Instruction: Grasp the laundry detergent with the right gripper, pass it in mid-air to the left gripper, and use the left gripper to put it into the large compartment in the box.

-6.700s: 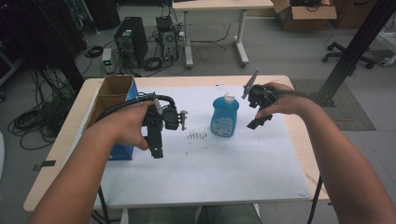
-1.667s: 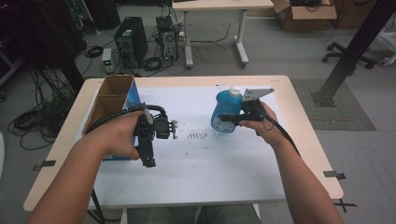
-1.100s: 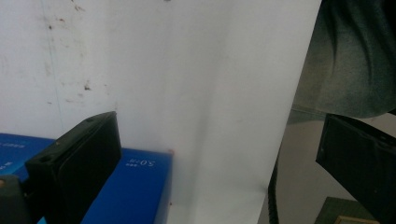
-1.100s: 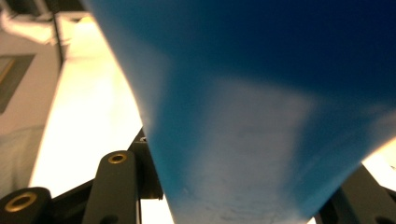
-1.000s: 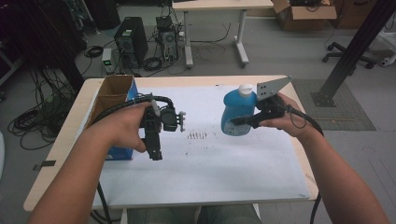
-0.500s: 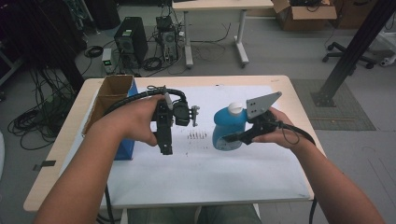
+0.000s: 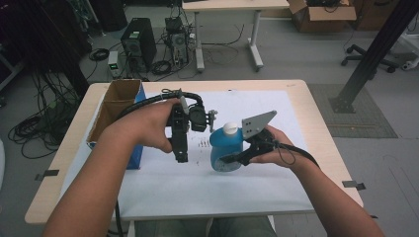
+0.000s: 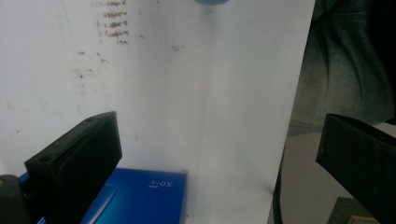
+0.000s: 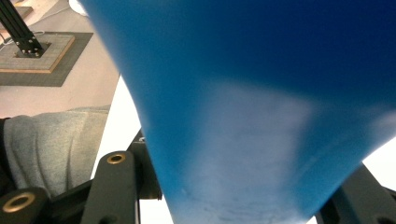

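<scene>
i've carried the bottle (image 7: 226,150) from the far side of the white sheet (image 7: 276,177) toward me, my right gripper (image 7: 236,157) clenched on it, while my left gripper (image 7: 182,154) hovers beside it, jaws apart and empty, so a handover or uncapping looks next.

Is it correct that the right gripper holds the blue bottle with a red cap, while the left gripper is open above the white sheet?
Not quite: the blue bottle has a white cap, as the high view shows. The right gripper does hold it, and the left gripper is open above the white sheet.
</scene>
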Action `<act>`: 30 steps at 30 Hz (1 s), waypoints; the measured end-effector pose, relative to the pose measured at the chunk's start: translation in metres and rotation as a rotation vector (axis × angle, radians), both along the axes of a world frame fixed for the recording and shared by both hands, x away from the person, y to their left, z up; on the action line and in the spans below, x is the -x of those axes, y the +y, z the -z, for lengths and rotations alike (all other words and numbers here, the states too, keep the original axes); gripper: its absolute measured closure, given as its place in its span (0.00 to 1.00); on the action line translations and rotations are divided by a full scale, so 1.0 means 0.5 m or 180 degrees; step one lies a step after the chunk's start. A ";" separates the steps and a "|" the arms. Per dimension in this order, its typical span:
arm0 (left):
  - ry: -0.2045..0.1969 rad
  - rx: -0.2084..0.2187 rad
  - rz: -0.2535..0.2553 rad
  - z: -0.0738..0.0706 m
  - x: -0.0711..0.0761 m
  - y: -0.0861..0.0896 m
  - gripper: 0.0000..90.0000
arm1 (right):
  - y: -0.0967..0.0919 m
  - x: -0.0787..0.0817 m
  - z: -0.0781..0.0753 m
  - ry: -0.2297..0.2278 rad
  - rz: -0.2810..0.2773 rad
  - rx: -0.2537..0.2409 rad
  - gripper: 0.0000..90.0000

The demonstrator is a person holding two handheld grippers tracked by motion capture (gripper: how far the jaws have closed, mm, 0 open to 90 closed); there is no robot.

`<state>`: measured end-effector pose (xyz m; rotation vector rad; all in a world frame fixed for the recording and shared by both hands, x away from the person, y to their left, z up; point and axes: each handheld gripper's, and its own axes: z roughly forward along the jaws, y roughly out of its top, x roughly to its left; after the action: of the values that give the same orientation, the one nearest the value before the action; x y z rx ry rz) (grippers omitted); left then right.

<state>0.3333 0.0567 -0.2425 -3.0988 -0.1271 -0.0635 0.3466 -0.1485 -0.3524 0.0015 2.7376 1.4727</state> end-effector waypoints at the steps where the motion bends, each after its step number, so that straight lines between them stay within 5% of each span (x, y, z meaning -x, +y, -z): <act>1: 0.0001 -0.0002 -0.0003 0.000 0.000 -0.001 0.00 | 0.004 0.002 0.005 0.0009 0.0004 0.0011 0.51; 30: 0.0042 0.0046 0.0056 0.011 0.004 -0.014 0.00 | 0.126 0.024 0.054 0.0028 0.0086 -0.0127 0.51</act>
<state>0.3314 0.0497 -0.2482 -3.1145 -0.1003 -0.0427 0.3345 -0.0855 -0.3792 0.0456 2.7033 1.5238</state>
